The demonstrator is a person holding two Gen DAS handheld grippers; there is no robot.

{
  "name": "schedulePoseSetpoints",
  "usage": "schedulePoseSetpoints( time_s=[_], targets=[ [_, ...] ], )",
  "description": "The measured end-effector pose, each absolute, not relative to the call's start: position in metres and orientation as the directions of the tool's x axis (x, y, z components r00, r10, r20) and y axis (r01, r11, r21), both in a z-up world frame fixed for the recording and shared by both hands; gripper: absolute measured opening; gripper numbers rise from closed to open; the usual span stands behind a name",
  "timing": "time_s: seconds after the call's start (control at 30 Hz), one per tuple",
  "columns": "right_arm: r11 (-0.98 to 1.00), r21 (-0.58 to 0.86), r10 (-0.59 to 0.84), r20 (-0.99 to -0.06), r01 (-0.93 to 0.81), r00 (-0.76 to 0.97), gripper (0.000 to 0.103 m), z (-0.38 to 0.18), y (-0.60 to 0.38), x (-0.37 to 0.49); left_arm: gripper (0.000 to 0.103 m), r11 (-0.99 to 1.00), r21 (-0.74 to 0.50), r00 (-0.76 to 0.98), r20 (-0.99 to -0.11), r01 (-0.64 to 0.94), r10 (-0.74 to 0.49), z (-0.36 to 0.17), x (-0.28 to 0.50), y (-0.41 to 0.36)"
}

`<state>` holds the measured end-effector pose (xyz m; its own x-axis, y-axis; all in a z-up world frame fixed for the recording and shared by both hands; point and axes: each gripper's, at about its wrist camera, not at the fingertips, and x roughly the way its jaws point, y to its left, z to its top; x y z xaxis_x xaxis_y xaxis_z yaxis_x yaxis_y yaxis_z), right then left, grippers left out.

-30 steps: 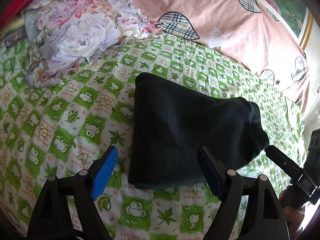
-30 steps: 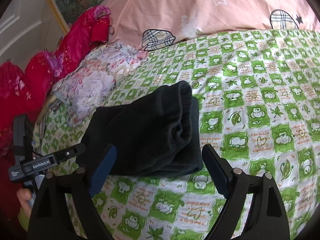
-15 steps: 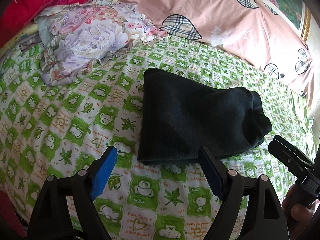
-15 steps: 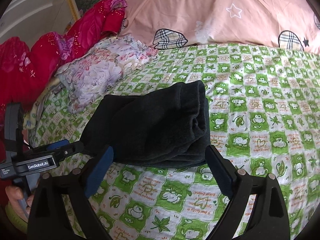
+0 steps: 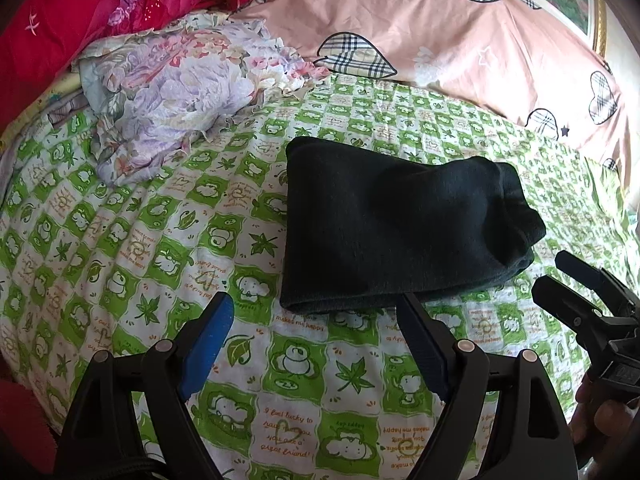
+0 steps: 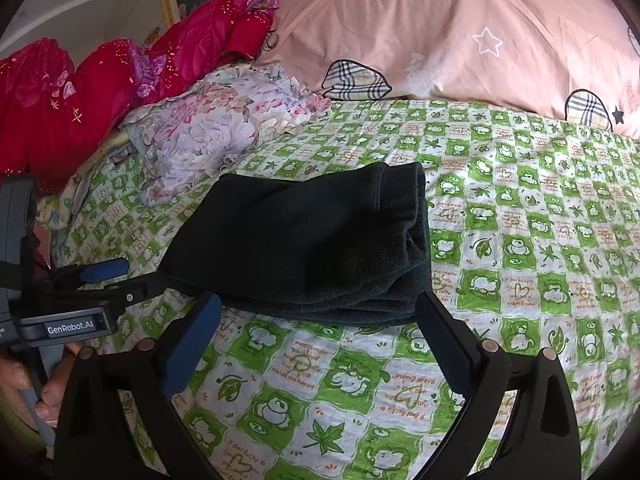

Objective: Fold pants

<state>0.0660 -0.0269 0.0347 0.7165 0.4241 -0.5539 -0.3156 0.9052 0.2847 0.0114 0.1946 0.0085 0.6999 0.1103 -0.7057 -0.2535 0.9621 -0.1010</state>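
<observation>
In the left wrist view, the left gripper point(image 5: 316, 320) was held low at the bottom of the frame and pointed forward over the green and white bedsheet point(image 5: 120, 240). Its jaws were spread wide and held nothing; the fingertips were just in front of the near edge of the folded dark pants point(image 5: 392, 224), and I cannot tell if the right one touched the cloth. The pants lay in the middle of the frame, as a thick folded bundle on the sheet. At the upper left a crumpled floral cloth point(image 5: 172, 92) lay on the sheet, well apart from the pants, and a pink pillow point(image 5: 460, 40) was across the top. At the right edge the right gripper point(image 5: 568, 280) came in from the side, close to the right end of the pants. In the right wrist view, this gripper point(image 6: 320, 308) was also low at the bottom of the frame, with the jaws wide apart and empty, and the near edge of the pants point(image 6: 304, 240) lay just beyond the fingertips. At the left edge the left gripper point(image 6: 132, 276) appeared near the left end of the pants.
</observation>
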Motion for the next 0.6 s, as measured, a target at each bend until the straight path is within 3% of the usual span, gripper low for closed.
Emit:
schedulePoseSetpoints(
  time_s=[0.6],
  targets=[
    [0.917, 0.239, 0.399, -0.51, -0.319, 0.762, 0.102, 0.0255, -0.0204, 0.0578, 0.089, 0.963, -0.035, 0.711, -0.681, -0.267, 0.173, 0.0053, 0.0045, 0.1844]
  ],
)
